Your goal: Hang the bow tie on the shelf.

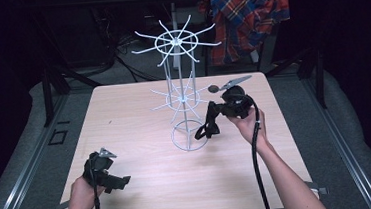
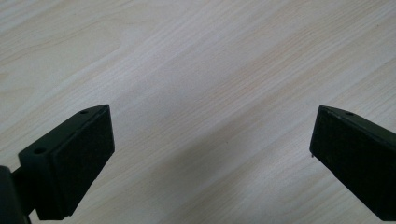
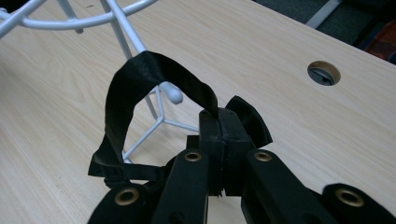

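A white wire rack (image 1: pixel 180 97) with two tiers of spoke hooks stands on a ring base mid-table. My right gripper (image 1: pixel 213 113) is just right of its lower tier, shut on a black strap (image 1: pixel 208 129) that hangs as a loop toward the base. In the right gripper view the jaws (image 3: pixel 219 123) pinch the strap (image 3: pixel 140 74). The loop arches over a ball-tipped rack arm (image 3: pixel 173 94). My left gripper (image 1: pixel 122 182) rests low at the table's front left. Its jaws (image 2: pixel 212 135) stand open over bare wood with nothing between them.
The light wooden table (image 1: pixel 139 113) has a round cable hole (image 3: pixel 323 73) beyond the right gripper. A plaid shirt (image 1: pixel 246 9) hangs behind the table's far edge. Dark floor and metal rails flank both sides.
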A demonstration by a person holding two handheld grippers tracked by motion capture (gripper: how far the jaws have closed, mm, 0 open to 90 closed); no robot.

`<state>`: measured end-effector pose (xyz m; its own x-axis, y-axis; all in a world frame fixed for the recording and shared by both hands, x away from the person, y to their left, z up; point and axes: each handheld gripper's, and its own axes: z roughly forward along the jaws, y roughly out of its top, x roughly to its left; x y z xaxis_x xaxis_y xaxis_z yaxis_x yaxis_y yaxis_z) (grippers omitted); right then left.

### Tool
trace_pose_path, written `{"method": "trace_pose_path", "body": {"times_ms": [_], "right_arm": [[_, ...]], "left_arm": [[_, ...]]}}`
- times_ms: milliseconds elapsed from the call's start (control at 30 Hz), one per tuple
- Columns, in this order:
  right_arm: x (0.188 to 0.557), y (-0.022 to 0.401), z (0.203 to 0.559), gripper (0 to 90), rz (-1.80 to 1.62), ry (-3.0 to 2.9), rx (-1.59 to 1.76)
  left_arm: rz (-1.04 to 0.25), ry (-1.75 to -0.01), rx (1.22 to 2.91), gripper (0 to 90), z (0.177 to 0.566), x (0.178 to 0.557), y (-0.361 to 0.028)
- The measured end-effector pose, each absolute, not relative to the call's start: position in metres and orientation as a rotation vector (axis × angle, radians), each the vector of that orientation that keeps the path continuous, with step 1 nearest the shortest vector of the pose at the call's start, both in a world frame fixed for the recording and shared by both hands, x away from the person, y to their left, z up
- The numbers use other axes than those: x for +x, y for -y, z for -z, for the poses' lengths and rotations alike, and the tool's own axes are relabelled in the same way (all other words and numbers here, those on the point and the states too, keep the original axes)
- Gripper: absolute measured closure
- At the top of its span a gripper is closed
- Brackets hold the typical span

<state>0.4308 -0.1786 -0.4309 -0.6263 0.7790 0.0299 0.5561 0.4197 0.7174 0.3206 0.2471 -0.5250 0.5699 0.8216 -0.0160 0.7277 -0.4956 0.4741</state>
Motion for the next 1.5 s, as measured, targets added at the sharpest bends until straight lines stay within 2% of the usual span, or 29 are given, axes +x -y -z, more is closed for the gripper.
{"method": "trace_pose_path", "body": {"times_ms": [167,367,433,567,633,667,800,1300,1500], "right_arm": [[0.431,0.179,0.434,89.6,-1.027,-2.384,1.158],[0.428,0.181,0.435,84.4,-1.034,-2.389,1.162],[0.426,0.183,0.434,78.4,-1.038,-2.395,1.162],[0.424,0.186,0.433,73.0,-1.036,-2.400,1.154],[0.422,0.188,0.432,66.7,-1.021,-2.410,1.153],[0.420,0.189,0.431,60.5,-1.003,-2.416,1.162],[0.417,0.192,0.430,54.9,-0.987,-2.412,1.186],[0.390,0.218,0.418,23.8,-0.892,-2.407,1.214],[0.375,0.226,0.418,16.6,-0.891,-2.415,1.204]], "left_arm": [[-0.294,-1.248,2.377,0.0,0.525,0.321,-0.247],[-0.294,-1.249,2.377,0.0,0.525,0.321,-0.247],[-0.295,-1.248,2.378,0.0,0.525,0.321,-0.247],[-0.295,-1.248,2.377,0.0,0.525,0.321,-0.247],[-0.296,-1.249,2.378,0.0,0.525,0.321,-0.247],[-0.295,-1.248,2.378,0.0,0.525,0.321,-0.247],[-0.299,-1.247,2.379,0.0,0.525,0.321,-0.246],[-0.305,-1.248,2.378,0.0,0.525,0.320,-0.245],[-0.301,-1.249,2.379,0.0,0.525,0.320,-0.245]]}}
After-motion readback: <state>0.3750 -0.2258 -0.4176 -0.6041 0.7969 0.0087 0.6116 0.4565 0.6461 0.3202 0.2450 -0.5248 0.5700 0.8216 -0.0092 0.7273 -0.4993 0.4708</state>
